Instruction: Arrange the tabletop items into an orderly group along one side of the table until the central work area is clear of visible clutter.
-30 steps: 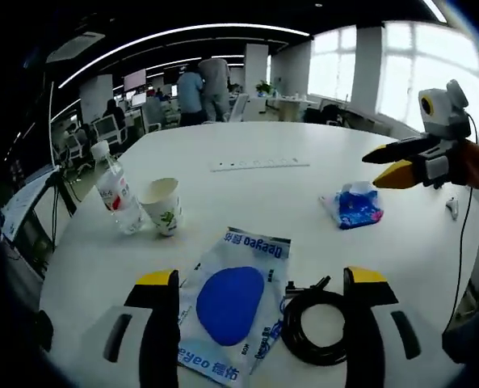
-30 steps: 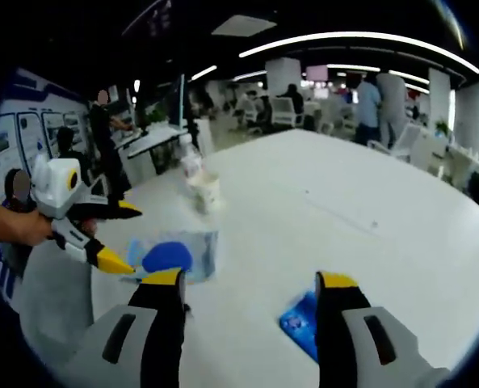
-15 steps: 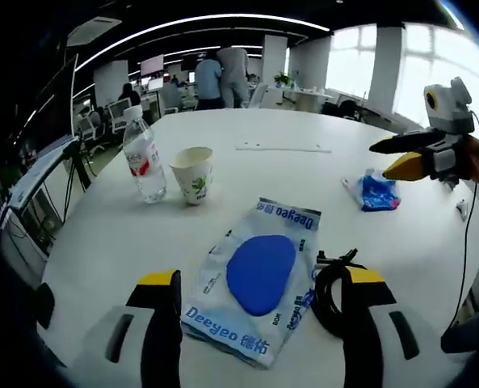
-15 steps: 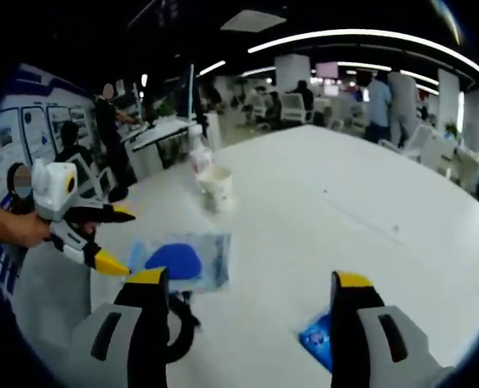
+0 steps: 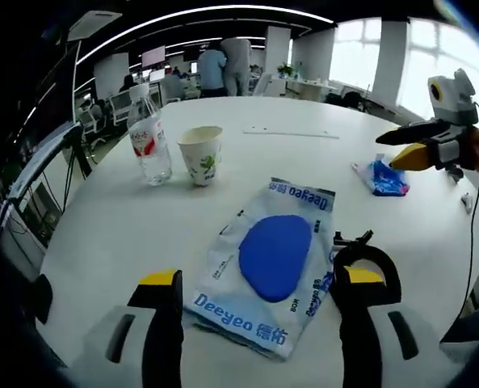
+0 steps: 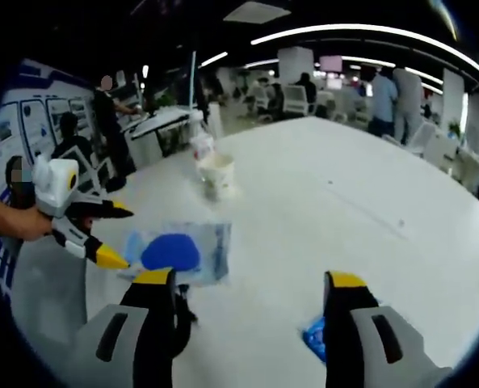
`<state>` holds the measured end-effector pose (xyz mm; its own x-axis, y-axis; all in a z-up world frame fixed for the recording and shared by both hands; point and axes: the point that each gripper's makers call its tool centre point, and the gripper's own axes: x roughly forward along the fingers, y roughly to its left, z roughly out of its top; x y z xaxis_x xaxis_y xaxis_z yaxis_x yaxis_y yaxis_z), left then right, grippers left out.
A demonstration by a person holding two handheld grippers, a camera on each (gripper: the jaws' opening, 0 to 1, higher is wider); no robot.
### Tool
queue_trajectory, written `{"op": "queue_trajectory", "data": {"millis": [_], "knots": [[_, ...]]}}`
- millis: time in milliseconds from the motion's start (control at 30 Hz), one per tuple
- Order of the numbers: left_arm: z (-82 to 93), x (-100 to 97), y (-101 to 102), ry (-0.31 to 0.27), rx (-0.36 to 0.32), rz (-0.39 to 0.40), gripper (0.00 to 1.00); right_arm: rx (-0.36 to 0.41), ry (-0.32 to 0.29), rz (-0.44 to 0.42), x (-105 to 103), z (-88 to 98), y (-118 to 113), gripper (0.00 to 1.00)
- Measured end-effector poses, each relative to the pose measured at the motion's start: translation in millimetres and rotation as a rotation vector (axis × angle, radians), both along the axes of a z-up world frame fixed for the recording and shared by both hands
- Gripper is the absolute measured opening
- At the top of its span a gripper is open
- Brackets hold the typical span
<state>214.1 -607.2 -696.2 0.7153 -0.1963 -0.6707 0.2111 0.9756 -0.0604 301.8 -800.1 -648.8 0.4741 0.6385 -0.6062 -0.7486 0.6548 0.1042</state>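
On the white surface (image 5: 118,234), just ahead of the wide-open, empty left claw (image 5: 255,323), lies one Deeyeo packet (image 5: 273,263) with one coiled black cable (image 5: 367,260) touching its edge; the packet looks soft, light and slippery, best pinched at a free corner. One water bottle (image 5: 149,141), one paper cup (image 5: 201,153) and one blue tissue pack (image 5: 382,177) lie farther off. The right claw (image 6: 247,323) is open and empty too.

Black cable (image 5: 367,257) partly behind the left jaws; blue packet (image 6: 313,338) half hidden, blurred
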Motion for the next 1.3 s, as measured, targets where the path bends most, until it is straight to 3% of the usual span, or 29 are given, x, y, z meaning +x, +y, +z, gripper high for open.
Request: {"op": "queue_trajectory", "data": {"millis": [500,633,933,1300], "knots": [[-22.8,-15.4,3,0.063,0.026,-0.023,0.79,-0.008,0.03,0.015,-8,-10.4,9,0.69],[-27.3,-15.9,4,0.071,0.078,-0.067,0.78,-0.013,0.036,0.012,-9,-11.7,11,0.69],[-33.6,-19.3,7,0.086,0.128,-0.122,0.75,-0.019,0.047,0.011,-15,-14.9,15,0.68],[-40.5,-19.9,37,0.111,0.178,-0.142,0.7,-0.024,0.07,-0.004,-20,-22.3,25,0.67]]}}
